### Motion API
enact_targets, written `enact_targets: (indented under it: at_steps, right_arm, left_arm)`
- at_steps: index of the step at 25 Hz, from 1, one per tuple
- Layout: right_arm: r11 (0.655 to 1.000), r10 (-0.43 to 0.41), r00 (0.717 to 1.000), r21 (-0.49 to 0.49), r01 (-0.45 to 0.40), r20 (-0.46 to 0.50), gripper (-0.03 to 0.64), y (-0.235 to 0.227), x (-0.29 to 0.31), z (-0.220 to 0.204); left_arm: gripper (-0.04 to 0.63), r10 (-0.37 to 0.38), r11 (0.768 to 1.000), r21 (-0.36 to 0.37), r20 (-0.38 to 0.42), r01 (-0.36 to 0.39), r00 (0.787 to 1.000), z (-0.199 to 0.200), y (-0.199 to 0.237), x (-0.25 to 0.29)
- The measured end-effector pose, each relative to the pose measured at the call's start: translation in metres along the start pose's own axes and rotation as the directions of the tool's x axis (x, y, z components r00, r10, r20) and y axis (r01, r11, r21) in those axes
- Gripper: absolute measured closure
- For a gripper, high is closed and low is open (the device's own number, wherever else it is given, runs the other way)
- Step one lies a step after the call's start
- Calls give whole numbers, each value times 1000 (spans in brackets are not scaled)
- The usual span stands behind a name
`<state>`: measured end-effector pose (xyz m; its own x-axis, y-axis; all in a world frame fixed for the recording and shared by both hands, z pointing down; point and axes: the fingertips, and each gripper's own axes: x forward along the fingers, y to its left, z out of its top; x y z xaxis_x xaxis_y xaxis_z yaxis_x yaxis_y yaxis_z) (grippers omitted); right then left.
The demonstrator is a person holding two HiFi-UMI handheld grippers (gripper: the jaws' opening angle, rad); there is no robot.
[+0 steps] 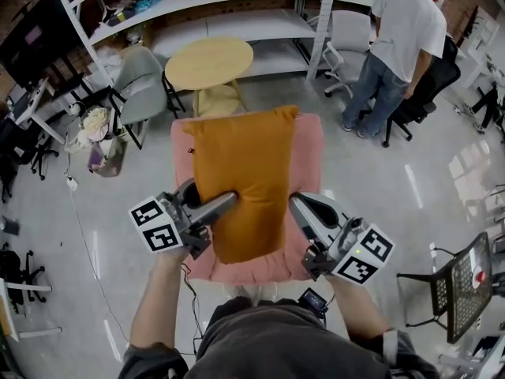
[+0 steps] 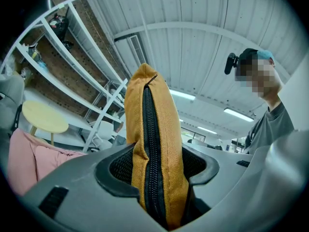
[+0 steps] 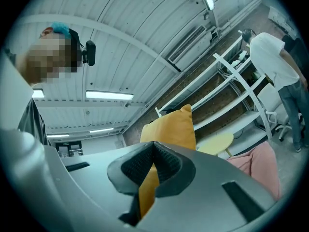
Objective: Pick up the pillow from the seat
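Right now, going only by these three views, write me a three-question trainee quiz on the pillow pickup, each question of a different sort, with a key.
1. True or false: the left gripper is clamped on the zippered edge of the orange pillow.
2. Multiple choice: what is between the jaws of the right gripper? A) nothing B) an edge of the same pillow C) a shelf post
3. Fill in: in the head view, the seat beneath the pillow is ____ in colour.

Key: 1 true; 2 B; 3 pink.
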<state>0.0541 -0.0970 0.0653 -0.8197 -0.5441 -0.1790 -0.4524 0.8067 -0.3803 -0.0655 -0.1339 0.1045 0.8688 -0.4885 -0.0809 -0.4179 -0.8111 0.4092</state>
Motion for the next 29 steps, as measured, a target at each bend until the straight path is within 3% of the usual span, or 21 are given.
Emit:
enact_targets:
  at_steps: [29]
  right_arm:
    - [999,-22,999,25,23,-34,604,-6,10,-26]
  left_arm:
    - [331,6,999,-52,-10,-7,1000,-23,22,-12]
